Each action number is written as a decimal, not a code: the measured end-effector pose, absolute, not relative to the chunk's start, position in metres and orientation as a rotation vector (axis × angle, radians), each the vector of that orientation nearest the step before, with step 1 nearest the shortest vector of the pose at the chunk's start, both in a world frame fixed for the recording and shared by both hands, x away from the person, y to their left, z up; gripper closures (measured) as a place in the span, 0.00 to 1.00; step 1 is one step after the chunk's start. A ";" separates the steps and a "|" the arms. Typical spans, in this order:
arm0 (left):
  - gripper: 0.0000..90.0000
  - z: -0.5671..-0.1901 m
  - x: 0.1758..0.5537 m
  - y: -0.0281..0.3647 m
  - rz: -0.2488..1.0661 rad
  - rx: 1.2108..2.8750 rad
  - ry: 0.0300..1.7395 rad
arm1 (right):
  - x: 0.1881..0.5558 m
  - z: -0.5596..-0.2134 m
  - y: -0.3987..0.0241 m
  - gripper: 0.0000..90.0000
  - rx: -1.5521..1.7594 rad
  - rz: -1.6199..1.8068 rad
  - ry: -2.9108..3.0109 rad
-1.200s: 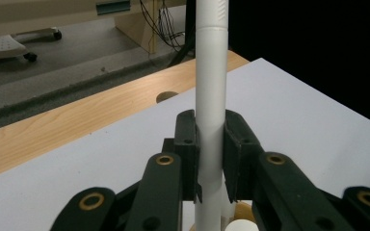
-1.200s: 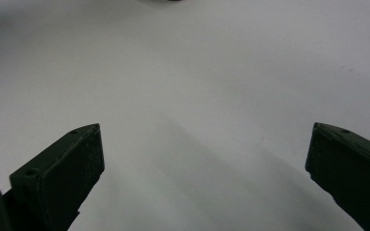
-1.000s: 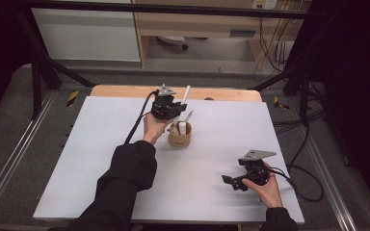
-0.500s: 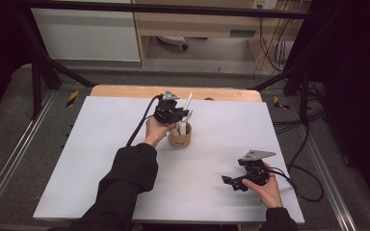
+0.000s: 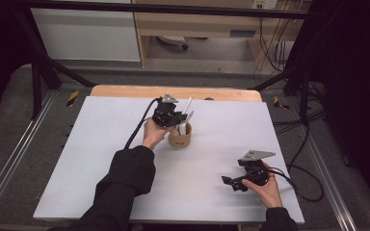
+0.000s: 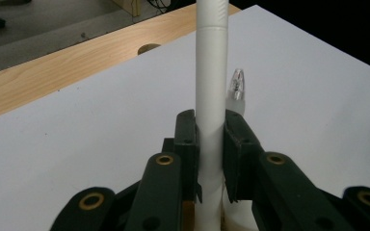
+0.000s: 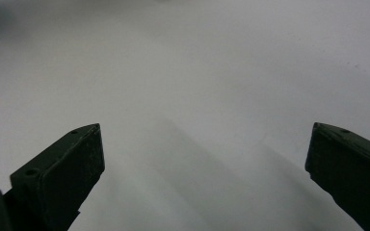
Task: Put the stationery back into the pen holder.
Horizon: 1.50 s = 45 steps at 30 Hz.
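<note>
Left gripper (image 6: pixel 211 144) jaws clamp the white stick (image 6: pixel 211 86) over the cup (image 5: pixel 179 137), not dropped in yet; right gripper (image 7: pixel 204 159) jaws wide, empty.

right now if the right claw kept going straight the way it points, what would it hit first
Probably nothing soon: the right claw stands open low over the white table top, pointing across bare surface in front of the person. The brown cup looks off that line, though depth is unclear.
</note>
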<state>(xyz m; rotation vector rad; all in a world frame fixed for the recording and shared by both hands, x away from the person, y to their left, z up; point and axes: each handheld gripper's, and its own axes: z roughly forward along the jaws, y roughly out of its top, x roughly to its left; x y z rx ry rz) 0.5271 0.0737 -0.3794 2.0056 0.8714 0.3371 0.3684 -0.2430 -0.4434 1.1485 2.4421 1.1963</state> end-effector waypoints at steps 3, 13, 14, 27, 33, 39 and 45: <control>0.86 -0.381 0.526 0.078 0.325 1.995 0.874 | 0.369 -0.444 -0.243 0.01 1.143 1.197 2.442; 0.86 -0.383 0.525 0.077 0.313 2.008 0.867 | 0.369 -0.444 -0.243 0.01 1.140 1.195 2.442; 0.86 -0.384 0.525 0.077 0.311 2.010 0.869 | 0.369 -0.444 -0.243 0.01 1.142 1.195 2.442; 0.86 -0.388 0.522 0.077 0.287 2.040 0.860 | 0.369 -0.444 -0.243 0.01 1.135 1.194 2.445; 0.83 -0.386 0.521 0.081 0.291 2.039 0.858 | 0.369 -0.445 -0.242 0.01 1.146 1.191 2.449; 0.74 -0.377 0.520 0.087 0.309 2.028 0.861 | 0.369 -0.445 -0.242 0.01 1.145 1.190 2.450; 0.62 -0.367 0.514 0.096 0.314 2.044 0.869 | 0.369 -0.444 -0.242 0.01 1.148 1.190 2.447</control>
